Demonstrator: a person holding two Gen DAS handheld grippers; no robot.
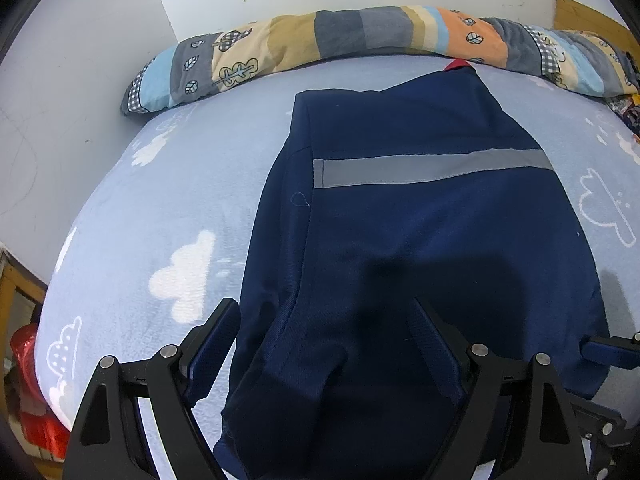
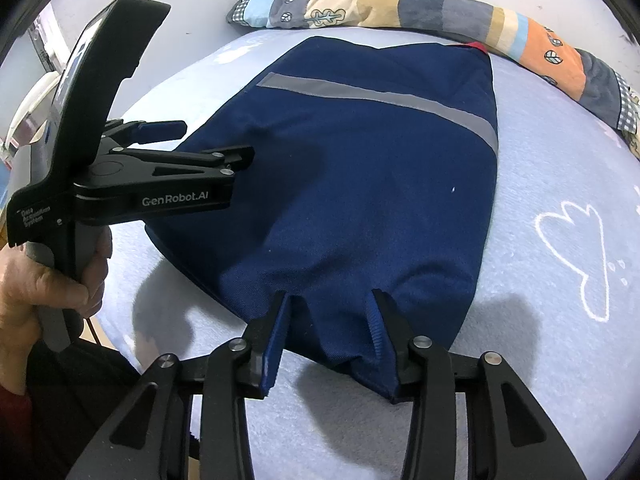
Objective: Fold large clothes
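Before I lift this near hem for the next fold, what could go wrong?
Both claws are open around the navy garment, so nothing is gripped yet. The left claw straddles the folded-in sleeve as well as the body; closing there may catch only the top layer and undo the side fold. The right claw sits near the hem's corner, so an uneven lift could skew the grey stripe.

Bare sheet [image 2: 560, 184] right of the garment [image 2: 360, 184]; rolled quilt [image 2: 480, 20] blocks beyond
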